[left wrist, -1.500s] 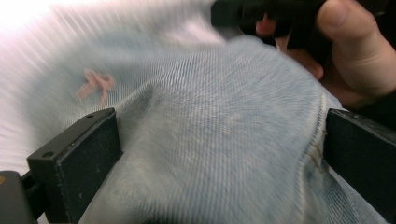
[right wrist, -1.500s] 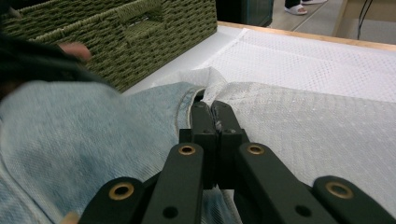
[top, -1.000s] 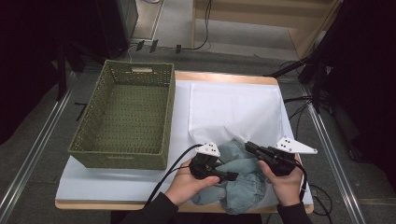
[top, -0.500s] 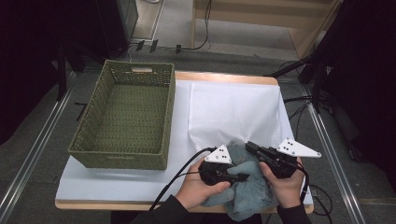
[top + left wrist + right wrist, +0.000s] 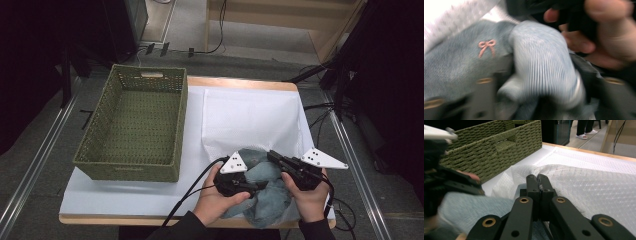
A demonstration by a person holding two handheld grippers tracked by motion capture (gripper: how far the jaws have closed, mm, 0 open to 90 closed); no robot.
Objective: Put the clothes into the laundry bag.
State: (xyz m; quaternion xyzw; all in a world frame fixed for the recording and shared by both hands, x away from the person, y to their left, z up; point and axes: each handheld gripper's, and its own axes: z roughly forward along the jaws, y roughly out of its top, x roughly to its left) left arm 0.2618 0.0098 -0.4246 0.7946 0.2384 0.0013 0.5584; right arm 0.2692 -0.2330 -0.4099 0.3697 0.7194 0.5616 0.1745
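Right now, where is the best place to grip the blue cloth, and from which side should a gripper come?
Probably the raised ribbed fold of the blue cloth: it bulges above the bunched heap, so jaws can straddle it. Come from the person's left, where the left gripper already faces it.

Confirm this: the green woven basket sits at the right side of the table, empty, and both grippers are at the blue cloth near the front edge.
Not quite. The green woven basket sits at the left side of the table, as the high view shows. It is empty, and the left gripper and right gripper are at the blue cloth.
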